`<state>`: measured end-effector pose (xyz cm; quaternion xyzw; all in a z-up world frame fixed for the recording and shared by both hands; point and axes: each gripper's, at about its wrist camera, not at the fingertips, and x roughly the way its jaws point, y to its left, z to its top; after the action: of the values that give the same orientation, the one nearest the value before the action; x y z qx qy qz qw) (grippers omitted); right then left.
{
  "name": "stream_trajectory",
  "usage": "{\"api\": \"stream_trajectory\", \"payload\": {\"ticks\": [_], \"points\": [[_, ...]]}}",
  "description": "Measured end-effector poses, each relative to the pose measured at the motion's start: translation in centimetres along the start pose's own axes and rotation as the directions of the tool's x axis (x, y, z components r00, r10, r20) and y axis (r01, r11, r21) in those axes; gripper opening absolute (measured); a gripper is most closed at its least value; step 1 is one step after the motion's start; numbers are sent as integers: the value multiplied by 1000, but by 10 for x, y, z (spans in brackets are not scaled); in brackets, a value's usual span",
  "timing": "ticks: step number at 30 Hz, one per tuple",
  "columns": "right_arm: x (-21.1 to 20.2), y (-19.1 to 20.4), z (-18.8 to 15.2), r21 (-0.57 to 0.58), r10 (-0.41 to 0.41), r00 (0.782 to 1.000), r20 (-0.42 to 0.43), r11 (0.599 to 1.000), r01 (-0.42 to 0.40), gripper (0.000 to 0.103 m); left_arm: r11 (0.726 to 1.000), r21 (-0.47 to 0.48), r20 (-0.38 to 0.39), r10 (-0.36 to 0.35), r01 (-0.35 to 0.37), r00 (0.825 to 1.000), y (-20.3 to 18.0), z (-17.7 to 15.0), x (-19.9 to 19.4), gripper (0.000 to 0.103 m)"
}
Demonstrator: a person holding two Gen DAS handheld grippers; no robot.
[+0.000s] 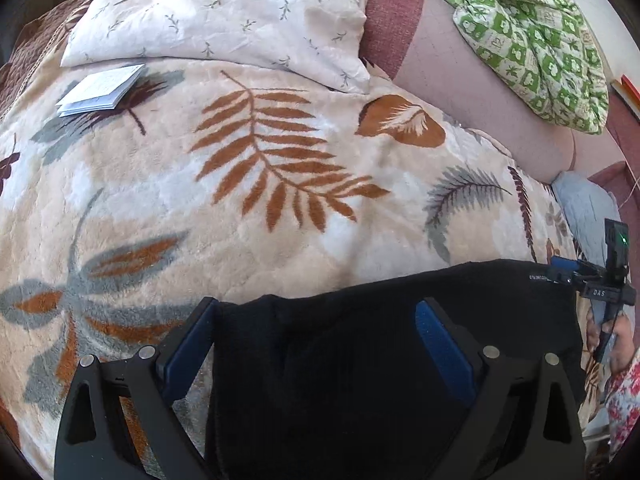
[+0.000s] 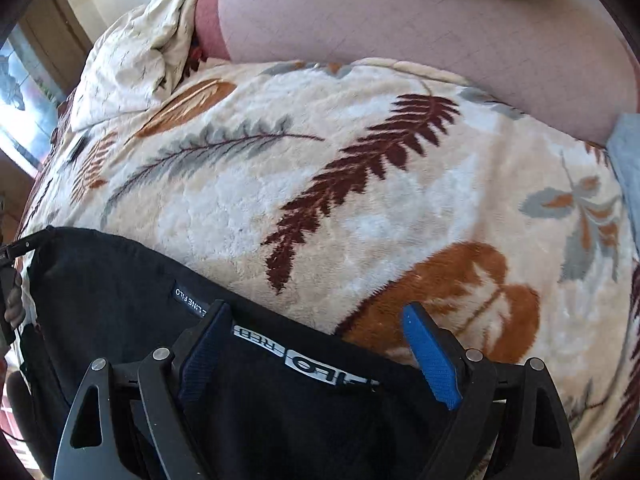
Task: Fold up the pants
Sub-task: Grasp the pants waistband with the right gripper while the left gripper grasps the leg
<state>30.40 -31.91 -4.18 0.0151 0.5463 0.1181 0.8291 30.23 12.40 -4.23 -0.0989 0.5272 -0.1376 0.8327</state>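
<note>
Black pants [image 1: 340, 360] lie on a leaf-patterned fleece blanket [image 1: 260, 168] at the bottom of both views. My left gripper [image 1: 316, 316] stands wide open just above the dark cloth, and its blue pads [image 1: 192, 344] press on nothing. In the right wrist view the pants [image 2: 120, 280] show a white-lettered waistband [image 2: 304, 360] and a small label [image 2: 188, 298]. My right gripper [image 2: 316, 324] is wide open over that waistband, which runs between its blue fingers [image 2: 430, 356] without being pinched.
A cream pillow [image 1: 220, 12] and a small booklet [image 1: 100, 90] lie at the far side of the blanket [image 2: 360, 184]. A green patterned cloth [image 1: 528, 40] rests on a pinkish cushion [image 1: 480, 80]. A hand on the other gripper's body [image 1: 610, 276] is at the right edge.
</note>
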Motion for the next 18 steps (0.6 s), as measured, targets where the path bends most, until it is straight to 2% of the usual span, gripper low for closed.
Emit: {"api": "stream_trajectory", "payload": {"ticks": [2, 3, 4, 5, 6, 8, 10, 11, 12, 14, 18], "points": [[13, 4, 2, -34, 7, 999, -40, 999, -8, 92, 999, 44, 0, 11, -11, 1000, -4, -3, 2, 97], [16, 6, 2, -51, 5, 999, -44, 999, -7, 92, 998, 58, 0, 16, -16, 1000, -5, -3, 2, 87], [17, 9, 3, -72, 6, 999, -43, 997, -9, 92, 996, 78, 2, 32, -32, 999, -7, -4, 1, 62], [16, 10, 2, -80, 15, 999, -45, 997, -19, 92, 994, 92, 2, 62, -61, 998, -7, -3, 1, 47], [15, 10, 2, -87, 23, 999, -49, 996, -27, 92, 990, 108, -4, 93, -92, 996, -7, -3, 1, 26], [14, 12, -1, -125, 16, 998, -56, 992, -23, 88, 990, 125, -17, 69, -67, 997, -7, -3, 0, 19], [12, 14, -4, -156, 4, 998, -59, 988, -13, 77, 988, 132, -11, 78, -76, 997, -10, -3, -1, 16], [9, 15, -6, -163, 11, 998, -56, 986, -20, 55, 987, 138, -6, 88, -86, 996, -12, -4, -2, 16], [7, 15, -5, -161, 11, 999, -52, 987, -19, 48, 983, 147, 1, 106, -105, 994, -16, -4, -1, 15], [1, 12, -4, -148, -7, 999, -33, 989, 2, 24, 980, 153, 16, 127, -128, 992, -20, -5, -3, 15], [-15, 7, -6, -97, 23, 1000, 1, 995, -23, 10, 971, 170, 59, 163, -171, 985, -30, -6, -12, 15]]}}
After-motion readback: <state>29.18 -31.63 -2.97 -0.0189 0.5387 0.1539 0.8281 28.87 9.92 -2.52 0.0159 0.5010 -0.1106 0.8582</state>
